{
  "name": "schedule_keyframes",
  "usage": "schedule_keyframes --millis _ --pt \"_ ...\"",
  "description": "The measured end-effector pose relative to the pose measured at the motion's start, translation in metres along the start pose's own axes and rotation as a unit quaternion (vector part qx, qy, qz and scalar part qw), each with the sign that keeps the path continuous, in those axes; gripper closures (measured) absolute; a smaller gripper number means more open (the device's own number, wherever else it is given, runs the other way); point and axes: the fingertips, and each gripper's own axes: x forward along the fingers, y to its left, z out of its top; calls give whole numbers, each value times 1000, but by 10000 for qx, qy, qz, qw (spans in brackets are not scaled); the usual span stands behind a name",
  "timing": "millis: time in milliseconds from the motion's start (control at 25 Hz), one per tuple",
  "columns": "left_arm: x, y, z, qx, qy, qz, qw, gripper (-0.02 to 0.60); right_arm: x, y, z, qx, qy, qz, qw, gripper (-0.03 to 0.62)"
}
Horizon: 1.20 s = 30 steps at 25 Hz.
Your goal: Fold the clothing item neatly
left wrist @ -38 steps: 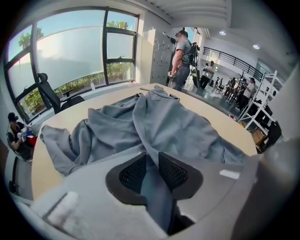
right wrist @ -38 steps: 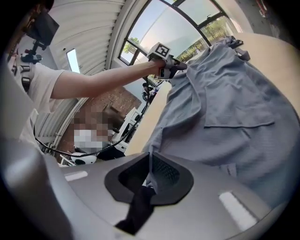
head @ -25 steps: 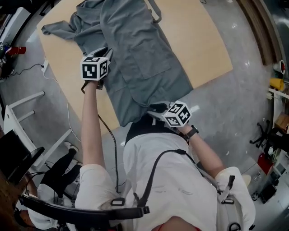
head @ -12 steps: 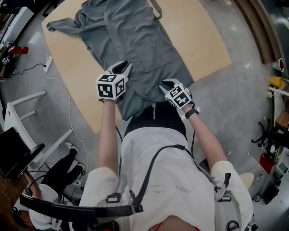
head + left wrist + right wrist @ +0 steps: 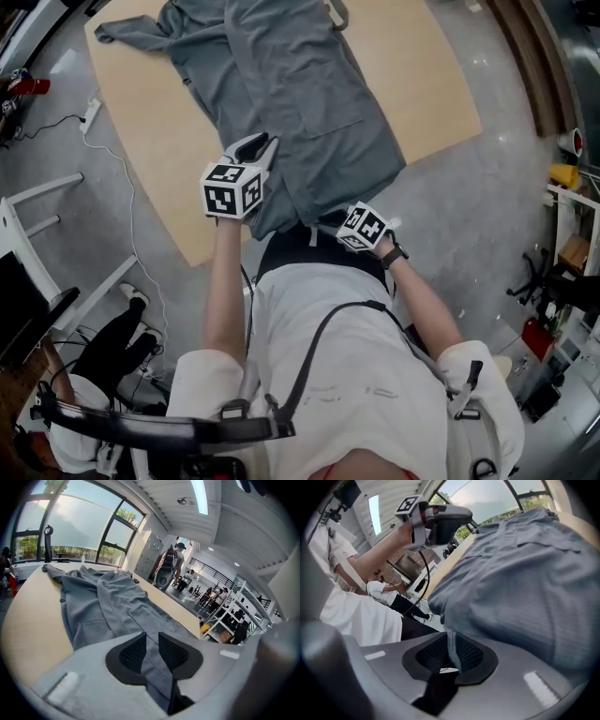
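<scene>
A grey garment (image 5: 309, 103) lies spread lengthwise on the wooden table (image 5: 150, 122), its near hem hanging over the table's front edge. My left gripper (image 5: 258, 143) hovers over the garment's near left part. Its pads (image 5: 132, 651) stand apart, with flat cloth (image 5: 103, 602) showing beyond the gap and nothing pinched. My right gripper (image 5: 330, 221) sits low at the near hem. Its jaws have just been closing, and a thin strip of the hem (image 5: 451, 644) is pressed between them. The rest of the garment (image 5: 525, 573) rises away to the right.
The person's body stands tight against the table's front edge. A white frame (image 5: 37, 202), a power strip (image 5: 91, 112) and cables lie on the floor at the left. Shelves (image 5: 572, 234) stand at the right. People (image 5: 171, 566) stand far behind the table.
My left gripper moved from the garment's left edge rightward and nearer. My right gripper rose over the garment, then dropped to the near hem and shut on it.
</scene>
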Motion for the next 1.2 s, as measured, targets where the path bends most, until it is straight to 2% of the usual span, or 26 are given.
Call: schedule_keyframes --millis 120,200,280,440,560,680,880,1000,1200 --pt "-4 5 -14 -149 60 56 9999 495 24 9 -12 129 335 353 9987 449" --pt "-10 7 -20 -242 43 90 9997 495 20 17 -3 -48 333 527 9980 448" --pt "-18 10 -19 -303 -34 141 9994 495 5 19 20 -283 104 529 9981 460" --pt "-36 12 -5 -416 -352 186 9983 497 -44 -1 88 -596 -731 -42 9955 543" --pt "-49 12 12 -447 -585 278 9969 499 -84 -16 144 -742 -1385 -402 9868 571" --pt "-61 20 32 -541 -843 478 9938 517 -114 -29 201 -1017 -1895 -589 9748 588" --pt "-70 27 59 -606 -1096 739 9894 576 -146 -52 265 -1262 -2275 -764 9625 588" --pt "-62 34 74 -572 -1094 753 9895 581 -160 -75 295 -1230 -2447 -895 9576 588" --pt "-20 37 105 -546 -958 572 9923 581 -197 -149 321 -1012 -2529 -1295 9534 573"
